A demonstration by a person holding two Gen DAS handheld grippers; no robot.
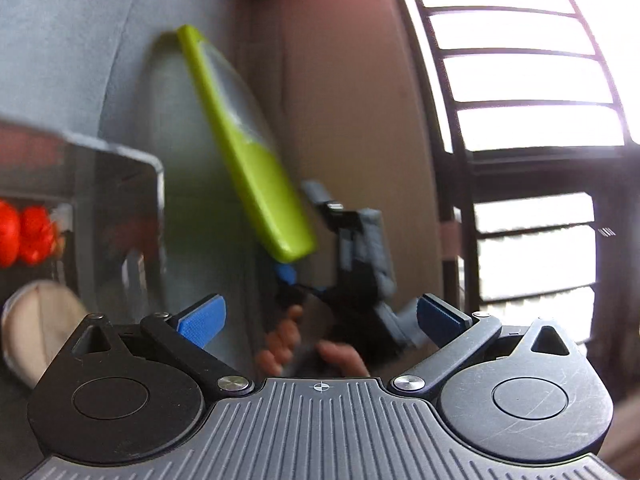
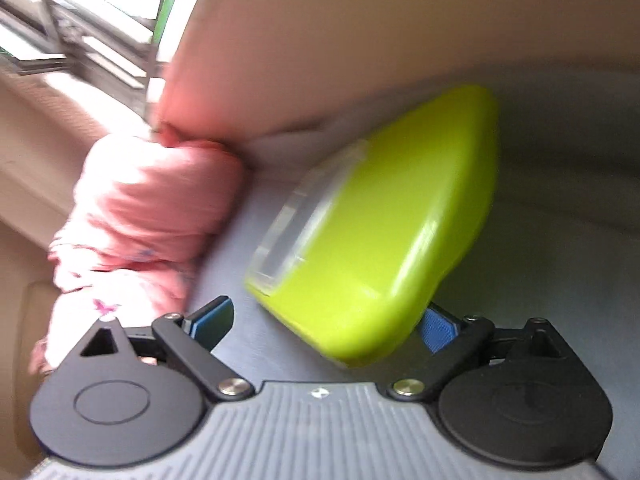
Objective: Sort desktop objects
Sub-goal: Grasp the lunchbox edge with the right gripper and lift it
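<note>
A lime-green box (image 1: 248, 148) with a clear lid stands tilted on edge over the grey desk mat (image 1: 60, 40). In the right wrist view the same green box (image 2: 380, 220) fills the space between the jaws of my right gripper (image 2: 325, 324). Its lower corner covers part of the right pad (image 2: 438, 328), while the left pad (image 2: 212, 320) stands apart from it. My left gripper (image 1: 320, 320) is open with nothing between its blue pads. It faces the box's lower end and the hand (image 1: 288, 340) on the other gripper.
A dark grey tray (image 1: 120, 184) with orange-red items (image 1: 24, 236) sits at the left, and a round beige thing (image 1: 40, 320) lies below it. A pink sleeve (image 2: 152, 216) is left of the box. A barred window (image 1: 520, 80) lies beyond the desk.
</note>
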